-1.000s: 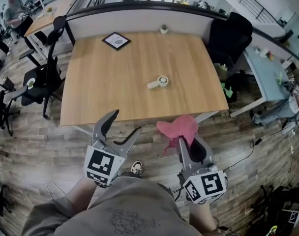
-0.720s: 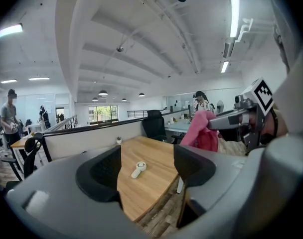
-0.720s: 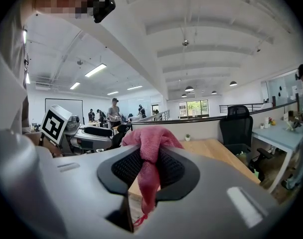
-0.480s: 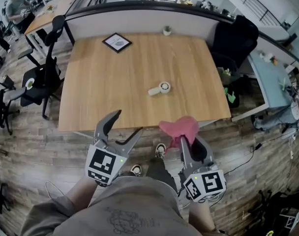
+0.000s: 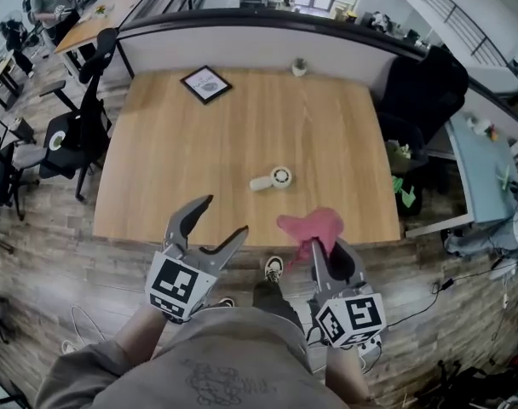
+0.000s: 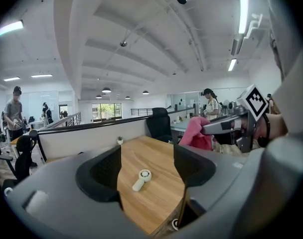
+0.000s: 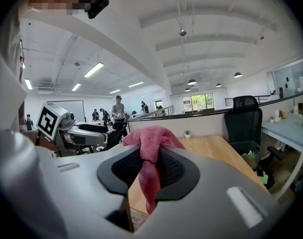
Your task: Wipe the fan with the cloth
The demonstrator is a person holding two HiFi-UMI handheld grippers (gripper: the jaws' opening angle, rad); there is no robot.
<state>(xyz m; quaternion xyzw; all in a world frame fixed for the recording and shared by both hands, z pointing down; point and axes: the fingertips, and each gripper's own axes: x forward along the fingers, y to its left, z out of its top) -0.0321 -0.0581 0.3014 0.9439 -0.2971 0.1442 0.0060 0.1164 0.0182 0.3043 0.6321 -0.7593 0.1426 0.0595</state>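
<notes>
Lying on the wooden table (image 5: 174, 143), the white fan (image 5: 272, 179) is untouched. The left gripper view alone frames it between the wide-spread, empty jaws of the left gripper (image 5: 222, 217); the right gripper view alone shows the pink cloth (image 7: 150, 148) pinched in the right gripper (image 5: 327, 250), tail hanging. Both are raised at the table's near edge, above plank floor (image 5: 54, 254)
</notes>
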